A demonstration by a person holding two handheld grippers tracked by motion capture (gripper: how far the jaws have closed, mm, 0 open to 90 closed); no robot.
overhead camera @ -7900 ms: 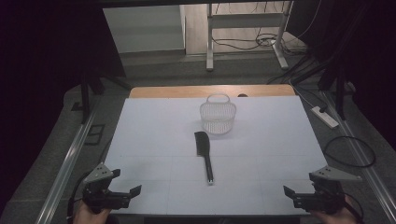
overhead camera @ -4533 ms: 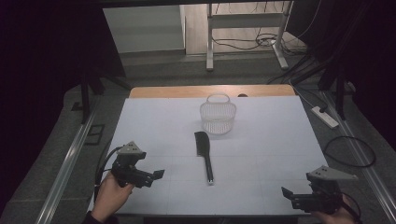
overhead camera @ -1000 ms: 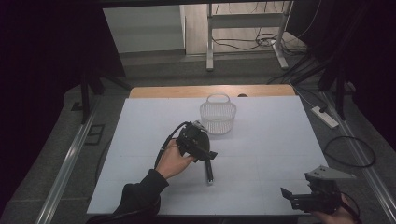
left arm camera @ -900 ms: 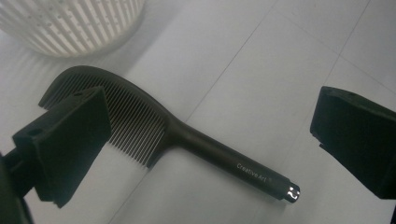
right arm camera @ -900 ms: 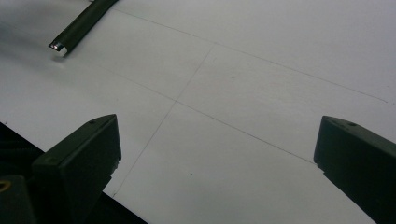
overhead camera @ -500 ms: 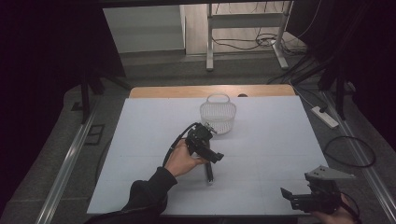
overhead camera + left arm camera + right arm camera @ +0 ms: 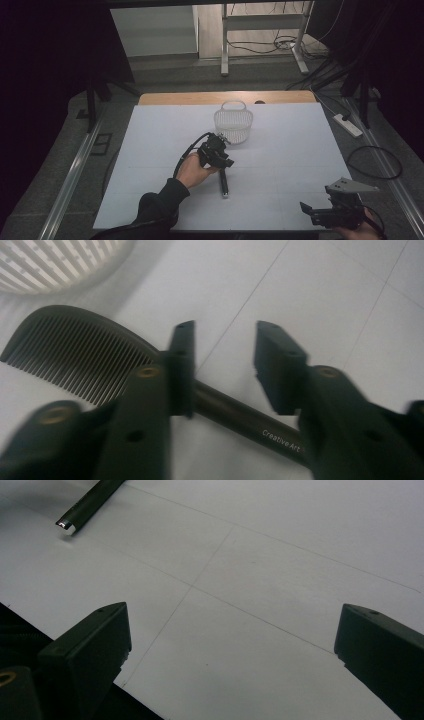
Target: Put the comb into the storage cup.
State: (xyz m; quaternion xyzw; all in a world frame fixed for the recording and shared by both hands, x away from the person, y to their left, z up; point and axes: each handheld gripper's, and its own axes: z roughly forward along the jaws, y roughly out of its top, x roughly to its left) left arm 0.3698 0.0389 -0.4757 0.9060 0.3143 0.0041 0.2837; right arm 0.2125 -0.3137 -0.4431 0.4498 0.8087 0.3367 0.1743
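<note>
A black comb (image 7: 224, 182) lies mid-table on the white sheet, its teeth end (image 7: 75, 355) toward the white mesh basket (image 7: 233, 125). My left gripper (image 7: 226, 161) is lowered over the comb where head and handle meet. Its jaws have just been closing, and the handle (image 7: 235, 415) runs slantwise across the gap between them (image 7: 225, 355). The pads stand apart and I see no pad pressing on it. My right gripper (image 7: 306, 210) rests near the front right corner, jaws wide open (image 7: 232, 645) over bare sheet. The comb's handle tip (image 7: 87, 505) shows far off.
The basket (image 7: 50, 265) stands just beyond the comb. The white sheet (image 7: 150, 150) covers the table, with a wooden strip (image 7: 190, 98) at its far edge. A power strip (image 7: 348, 125) and a looped cable (image 7: 375, 162) lie on the floor to the right.
My left gripper has shifted slightly right and settled lower over the comb. The right gripper has stayed put.
</note>
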